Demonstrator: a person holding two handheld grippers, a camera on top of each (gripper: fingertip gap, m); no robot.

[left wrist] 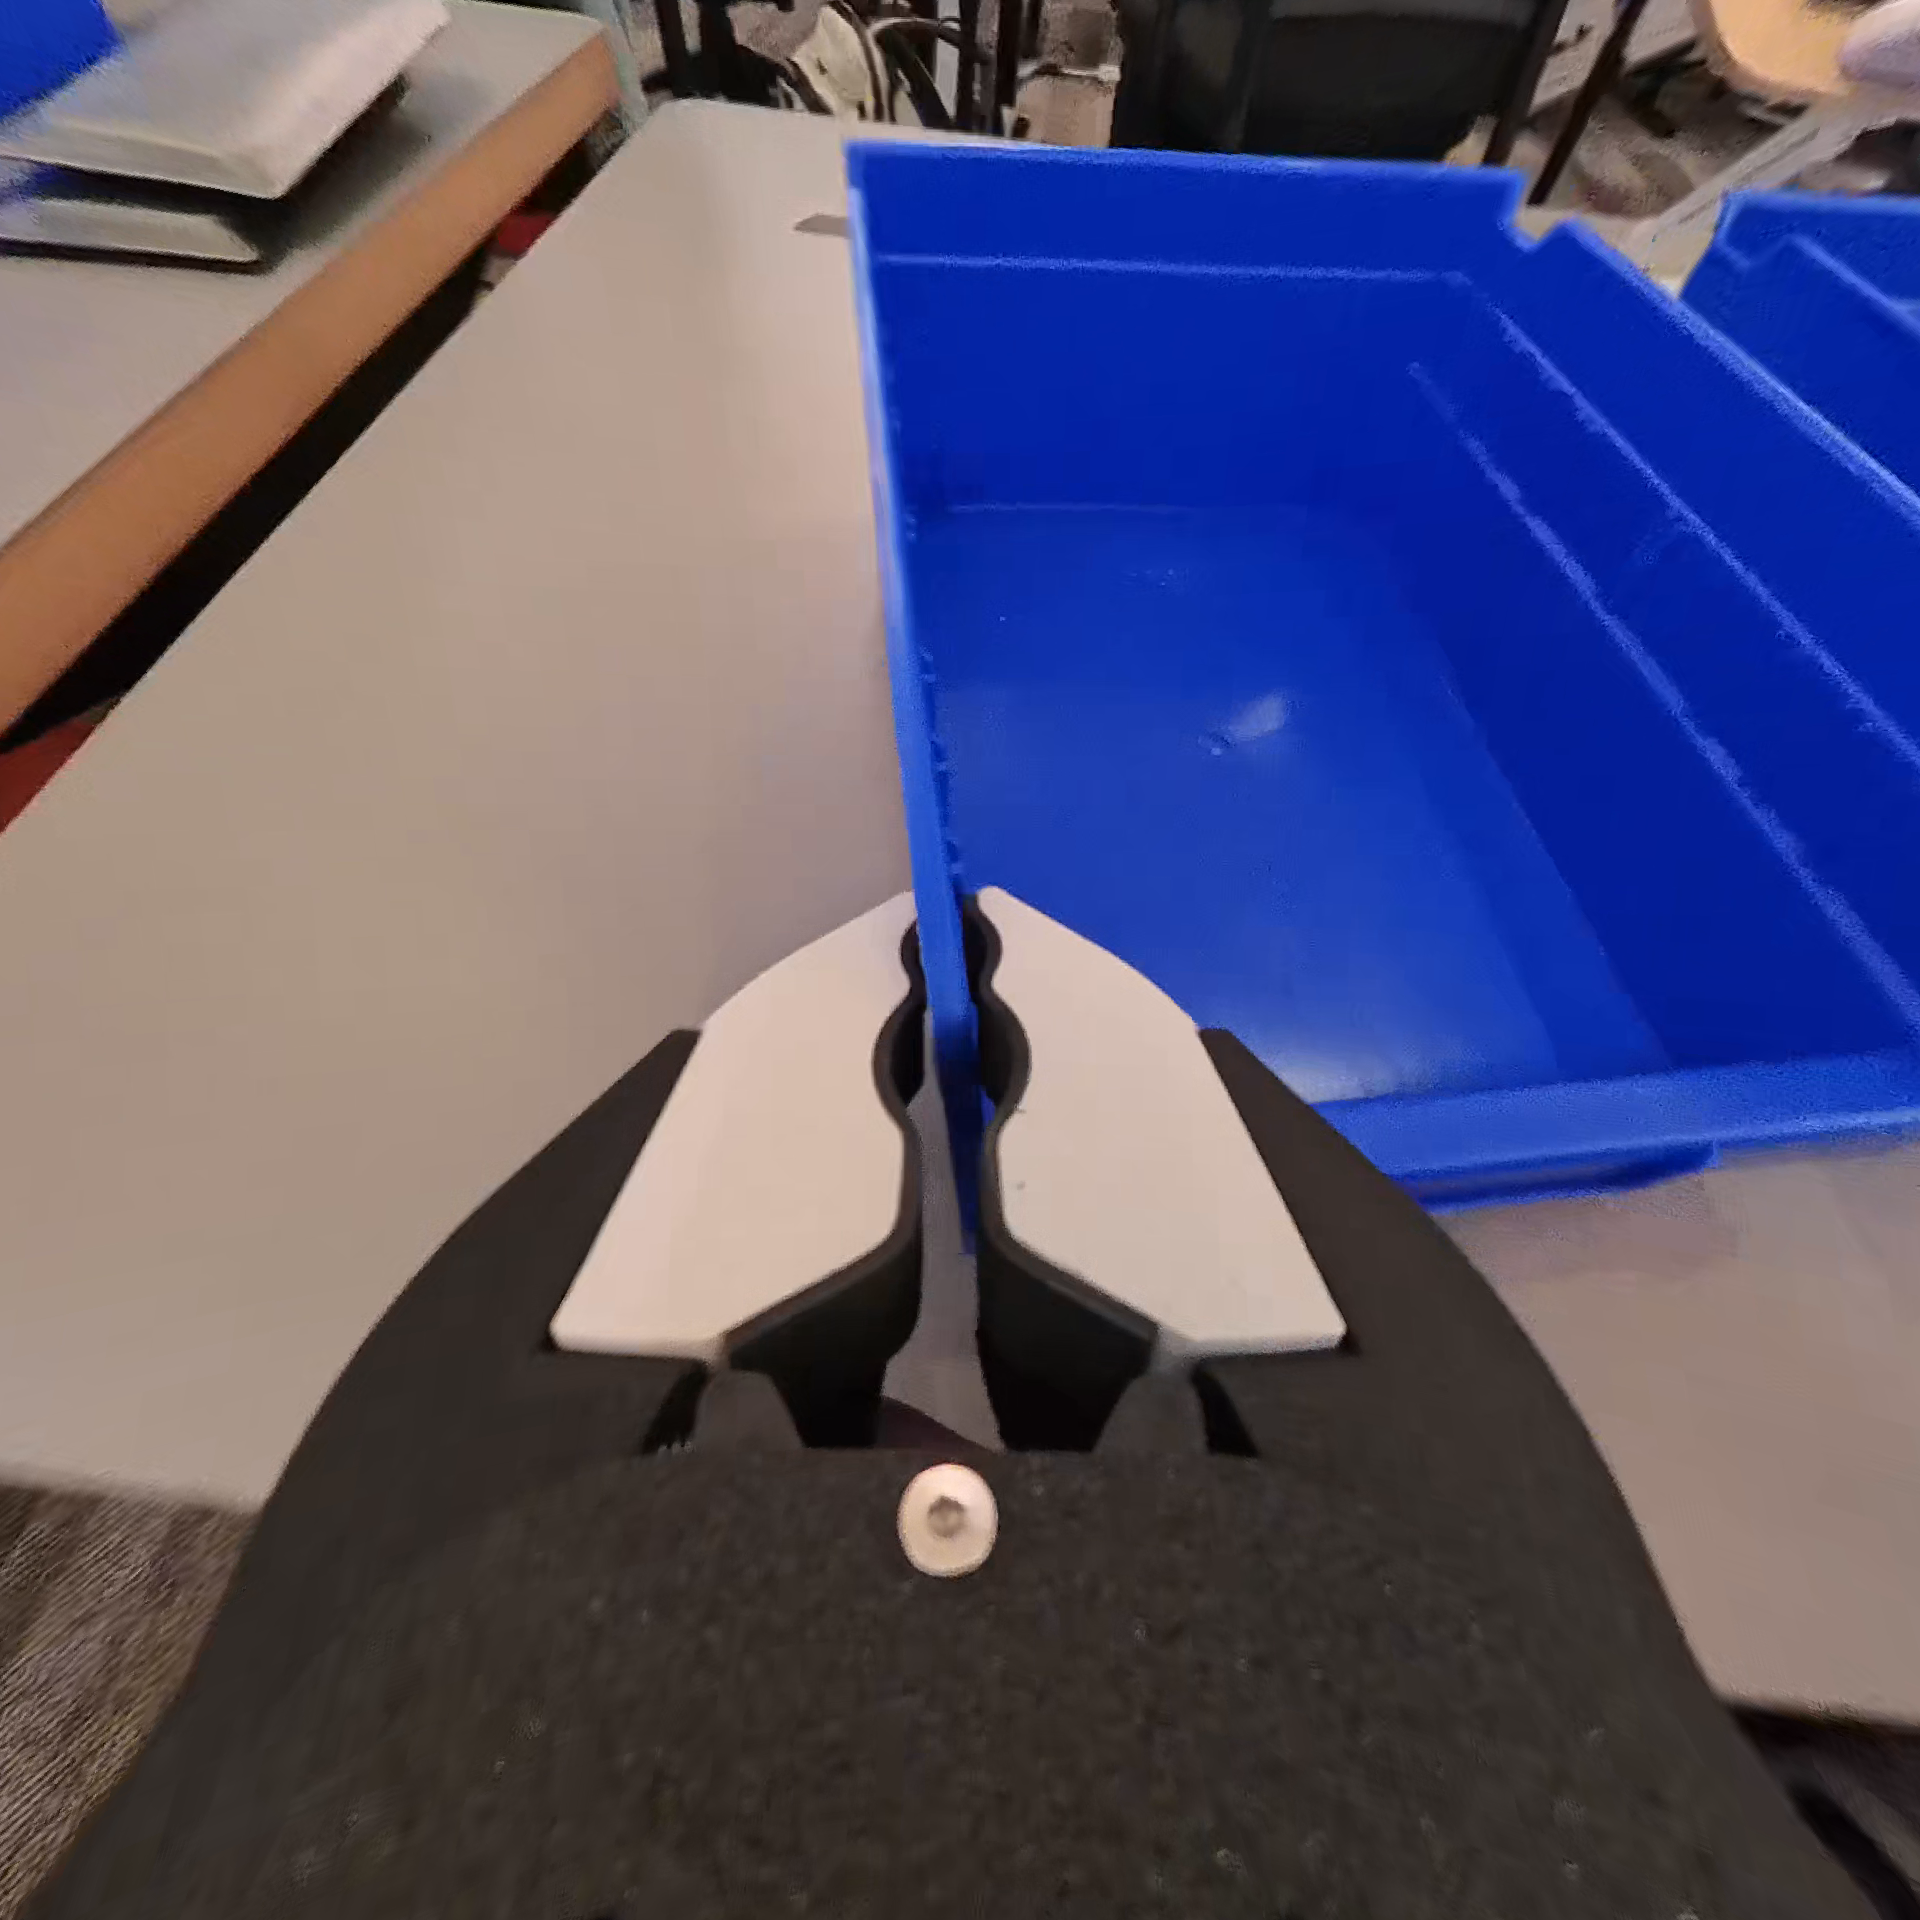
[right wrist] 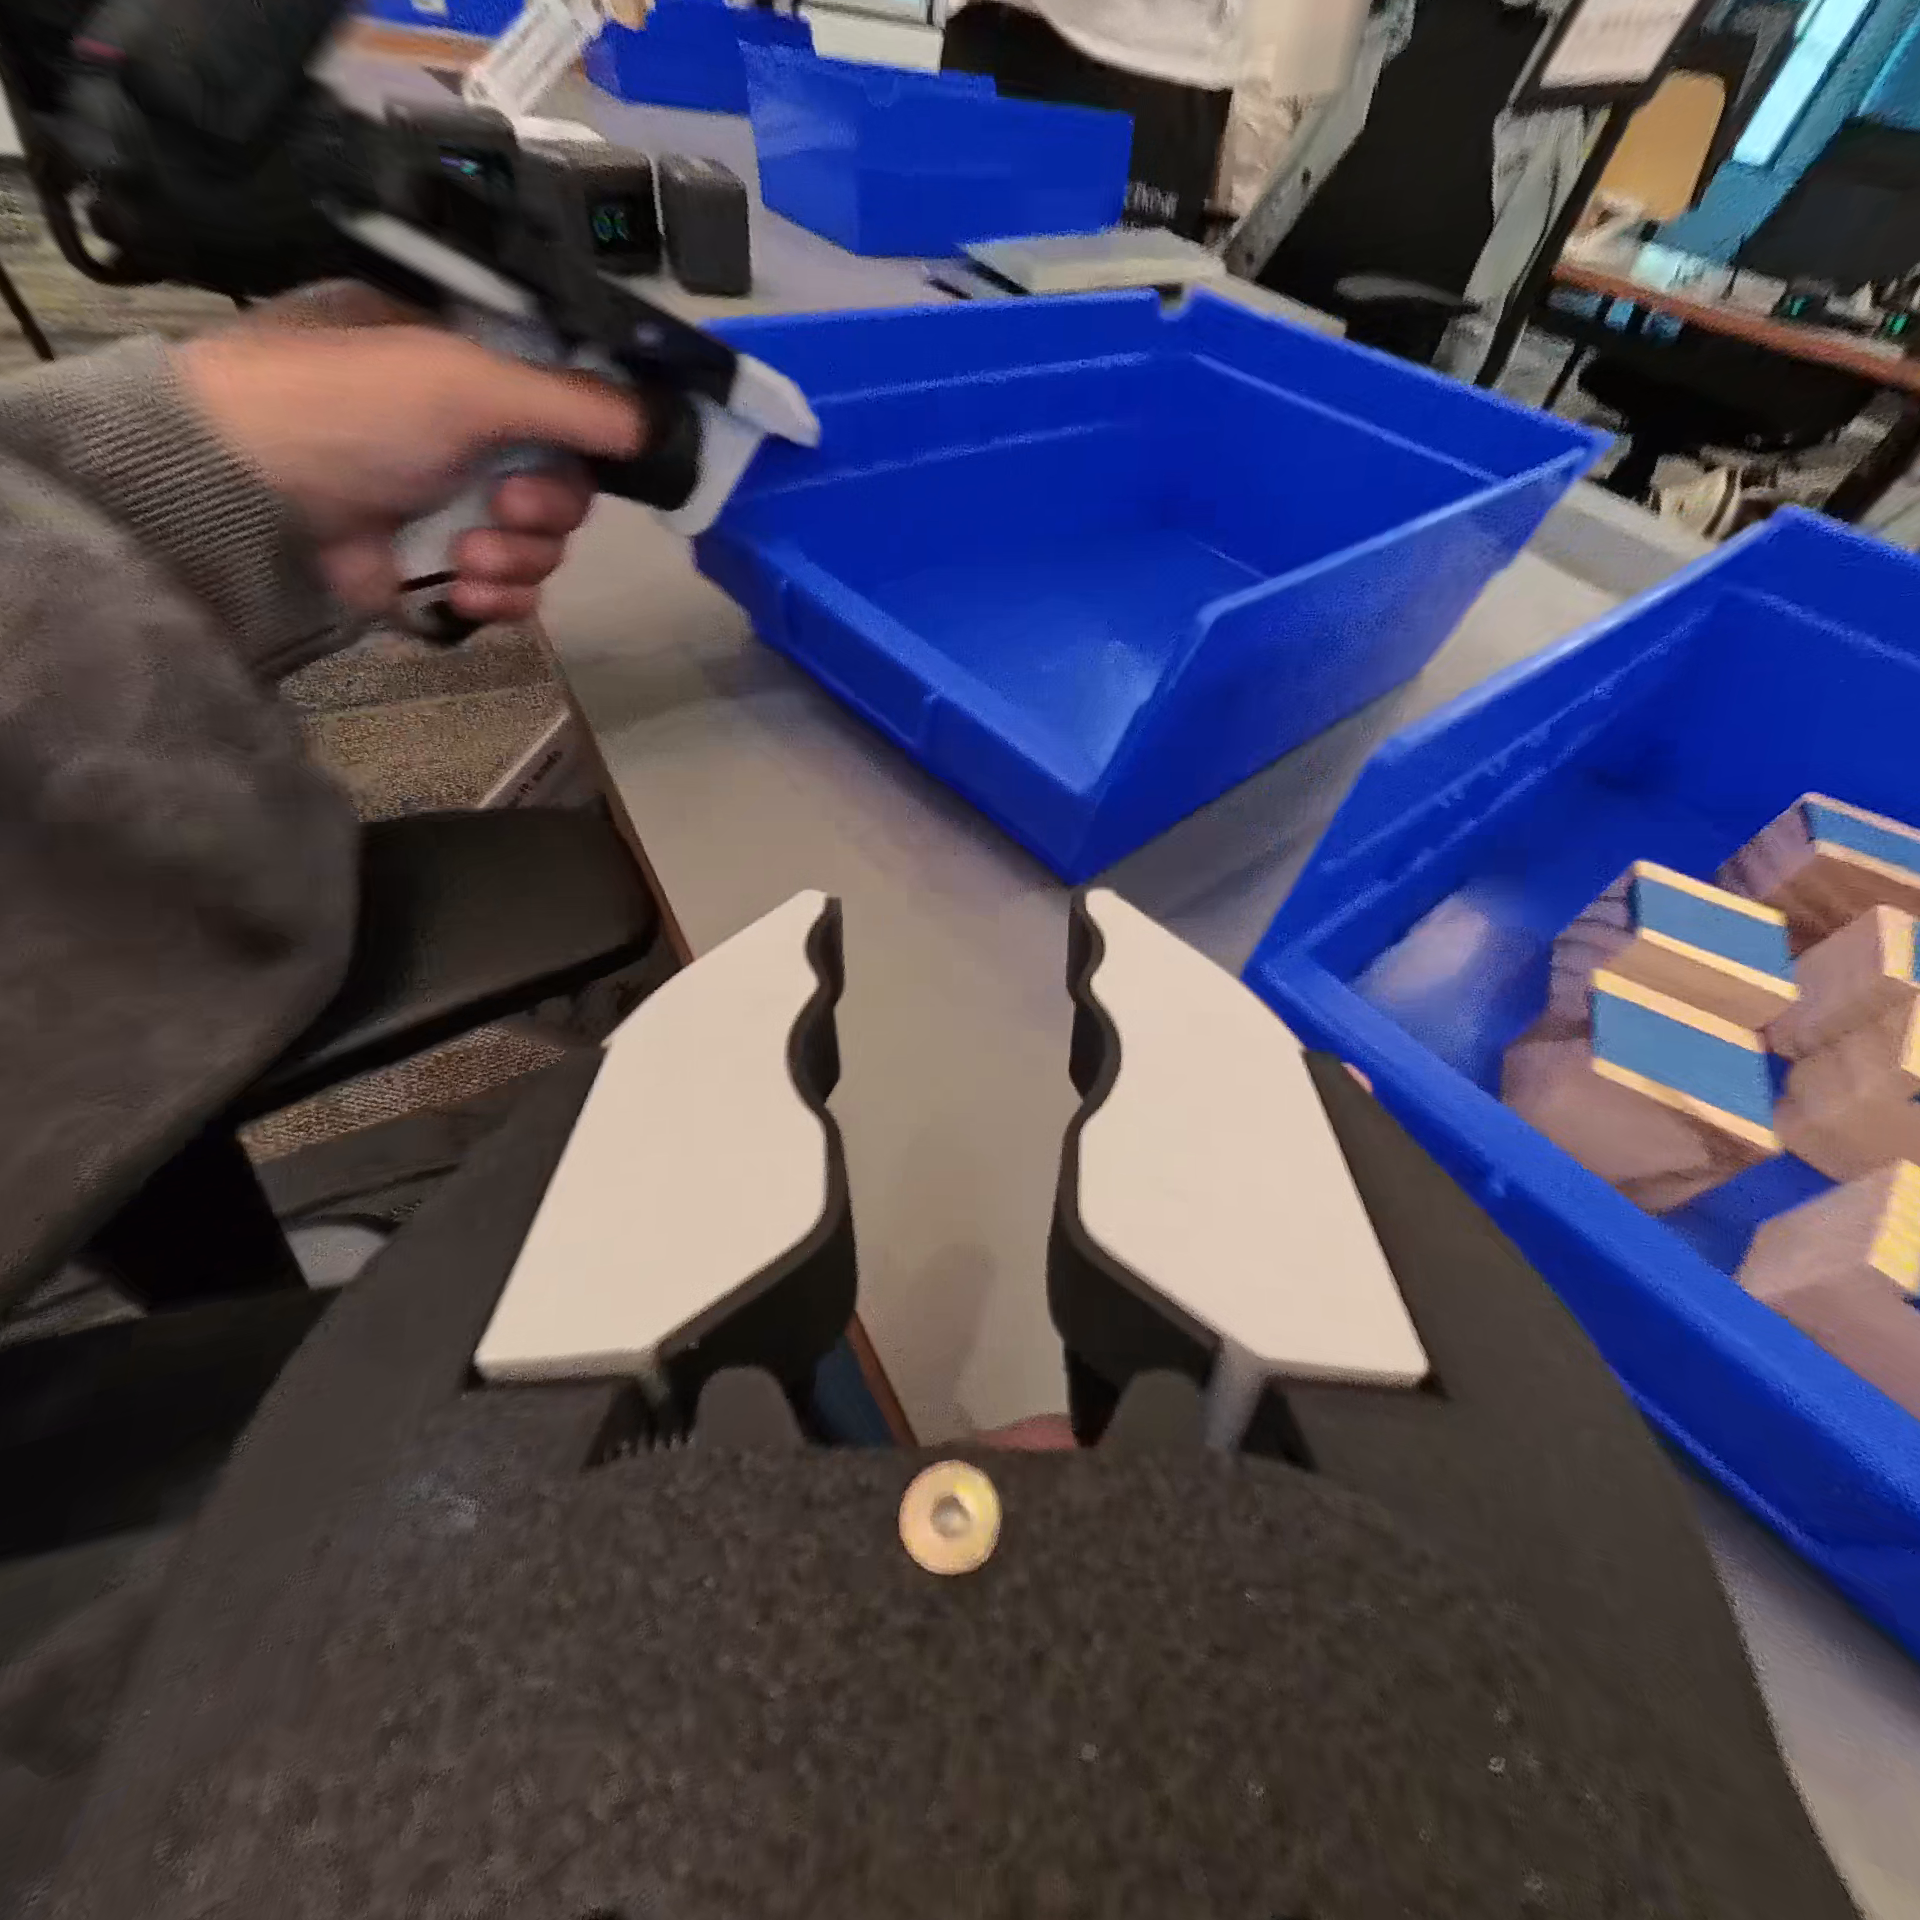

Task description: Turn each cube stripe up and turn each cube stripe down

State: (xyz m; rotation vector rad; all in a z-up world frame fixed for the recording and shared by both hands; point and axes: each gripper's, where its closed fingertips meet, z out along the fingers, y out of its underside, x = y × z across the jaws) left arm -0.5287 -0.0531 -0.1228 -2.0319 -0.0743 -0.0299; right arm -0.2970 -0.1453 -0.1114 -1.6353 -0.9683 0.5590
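My left gripper (left wrist: 943, 914) is shut on the left wall of an empty blue bin (left wrist: 1299, 675), near its front corner. The right wrist view shows the same bin (right wrist: 1091, 623) on the grey table, with the left gripper (right wrist: 774, 416) clamped on its near-left rim and a hand holding it. My right gripper (right wrist: 951, 914) is open and empty, over the table's front edge between the two bins. A second blue bin (right wrist: 1455, 883) at the right holds several wooden cubes (right wrist: 1704, 1029), some showing a blue stripe face. No cubes lie in the empty bin.
The grey table (left wrist: 468, 831) stretches left of the empty bin. A further blue bin (right wrist: 935, 166) and black devices (right wrist: 665, 218) stand at the back. A neighbouring table (left wrist: 156, 343) with flat grey items lies left. A chair and carpet lie below the table edge.
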